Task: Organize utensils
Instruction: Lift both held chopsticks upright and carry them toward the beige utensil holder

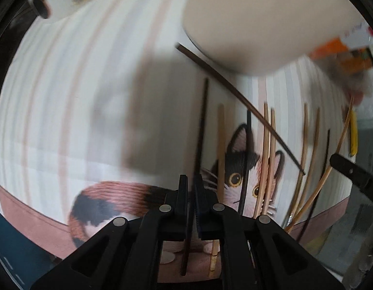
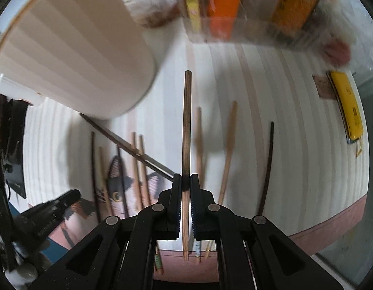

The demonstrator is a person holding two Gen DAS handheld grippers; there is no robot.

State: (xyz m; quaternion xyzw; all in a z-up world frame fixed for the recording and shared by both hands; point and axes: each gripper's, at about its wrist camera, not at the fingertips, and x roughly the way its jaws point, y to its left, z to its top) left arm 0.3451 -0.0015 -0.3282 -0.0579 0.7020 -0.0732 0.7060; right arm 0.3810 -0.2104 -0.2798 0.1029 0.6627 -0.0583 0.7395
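Observation:
Several wooden and dark chopsticks (image 1: 266,145) lie on a striped cat-print mat (image 1: 65,96), also shown in the right wrist view (image 2: 228,149). A white ribbed holder cup (image 1: 254,19) stands at the mat's far side and shows in the right wrist view (image 2: 72,48). My left gripper (image 1: 191,181) is shut on a dark chopstick (image 1: 202,130) that points forward. My right gripper (image 2: 185,181) is shut on a light wooden chopstick (image 2: 187,125), held above the mat. The left gripper also shows at the lower left of the right wrist view (image 2: 70,197).
Orange and yellow packages (image 2: 225,2) stand in a clear bin beyond the mat. A yellow flat object (image 2: 347,106) lies to the right of the mat. A long dark chopstick (image 1: 239,96) lies slanted across the others, near the cup's base.

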